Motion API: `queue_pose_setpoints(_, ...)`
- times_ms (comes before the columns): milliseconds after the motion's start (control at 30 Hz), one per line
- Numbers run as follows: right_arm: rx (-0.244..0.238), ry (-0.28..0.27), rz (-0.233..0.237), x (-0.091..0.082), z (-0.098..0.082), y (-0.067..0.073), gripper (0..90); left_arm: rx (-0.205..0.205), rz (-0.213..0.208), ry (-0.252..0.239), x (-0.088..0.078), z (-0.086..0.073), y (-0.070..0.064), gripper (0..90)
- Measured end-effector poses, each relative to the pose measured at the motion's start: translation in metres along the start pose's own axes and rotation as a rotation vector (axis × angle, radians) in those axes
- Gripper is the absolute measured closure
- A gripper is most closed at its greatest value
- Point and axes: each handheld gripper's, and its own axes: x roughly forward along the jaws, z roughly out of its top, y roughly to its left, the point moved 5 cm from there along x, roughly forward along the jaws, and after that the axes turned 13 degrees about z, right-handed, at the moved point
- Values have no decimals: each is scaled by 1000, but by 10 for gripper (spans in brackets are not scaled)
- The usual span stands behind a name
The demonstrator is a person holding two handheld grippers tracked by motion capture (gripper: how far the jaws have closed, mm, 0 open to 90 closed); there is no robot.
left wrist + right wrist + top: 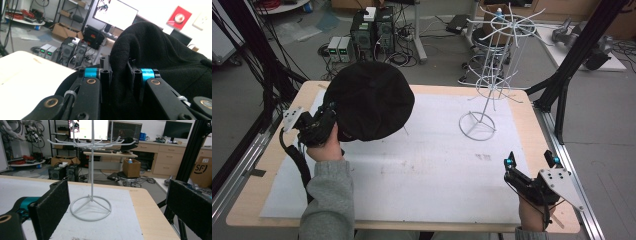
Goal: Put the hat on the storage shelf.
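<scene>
Above the left half of the surface (422, 200), our left hand-held gripper (328, 116) pinches a fold of the black hat (369, 100), its jaws pressed onto the fabric from both sides. In the left gripper view the cloth (155, 50) bunches up between the two black fingers (104, 72) and swells over them toward the right. From the high view the hat hangs clear of the white mat (437, 165), its round crown covering the surface's far left corner area.

Our right hand-held gripper (532, 162) rests near the front right corner of the surface, jaws spread wide with nothing between them; its padded fingers (53, 202) frame the white wire rack (91, 202) in the right gripper view. That rack (484, 100) stands upright on its ring base on the right half of the mat, well apart from the hat, its thin arms fanning out at the top. Computer boxes (362, 35) and cables sit on the floor beyond the surface.
</scene>
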Motion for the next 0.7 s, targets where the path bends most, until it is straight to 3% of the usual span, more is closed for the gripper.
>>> queue_pose_setpoints(367,5,-18,-1,-3,3,-3,44,-45,-38,-95,-13,33,-20,772)
queue_pose_setpoints(700,6,-30,0,-5,6,-1,44,-95,-83,-107,-17,40,-37,772)
